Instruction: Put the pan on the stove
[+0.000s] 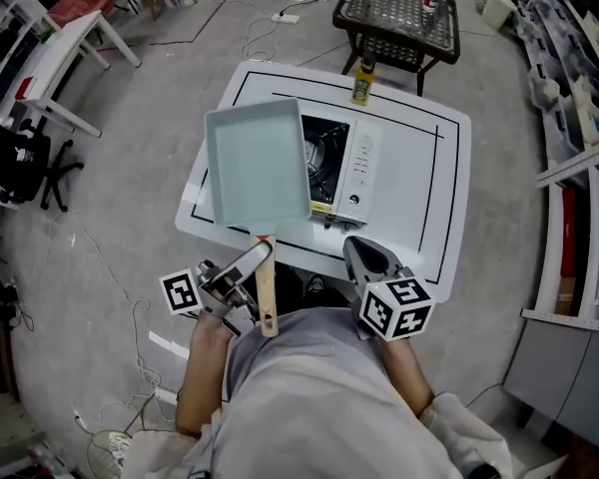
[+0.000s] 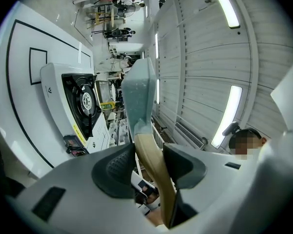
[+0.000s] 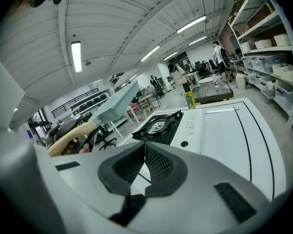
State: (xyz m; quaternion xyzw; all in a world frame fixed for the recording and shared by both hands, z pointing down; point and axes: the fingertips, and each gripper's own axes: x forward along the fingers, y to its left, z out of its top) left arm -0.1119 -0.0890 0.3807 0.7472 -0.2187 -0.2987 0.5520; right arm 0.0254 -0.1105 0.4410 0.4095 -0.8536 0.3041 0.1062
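Grey workshop floor lies all around a white surface (image 1: 449, 168) that has a black line drawn near its edges. A stove (image 1: 354, 168) with one burner stands on it, closer to the near edge, and a yellow bottle (image 1: 362, 80) stands at the far edge. The pan (image 1: 258, 163) is pale blue-green, rectangular and shallow, with a long wooden handle (image 1: 266, 287). It is in the air, not on the burner. From the head view it covers the left part of the stove and reaches toward the left edge of the surface. The left gripper (image 1: 260, 259) has the handle between its pads, which press on the wood a little behind the place where the wood joins the metal, so the jaws are only as far apart as the handle is thick. The pan sticks out straight in front of this gripper, away from the person. The right gripper (image 1: 369, 257) is beside the near edge with its jaws fully together and nothing in them. I judge the pan to be stiff, thin and quite light, but its weight sits far in front of the grip, so it may tip or twist. The smooth wood can also slip. The handle is the right place to take it, near the pan body.
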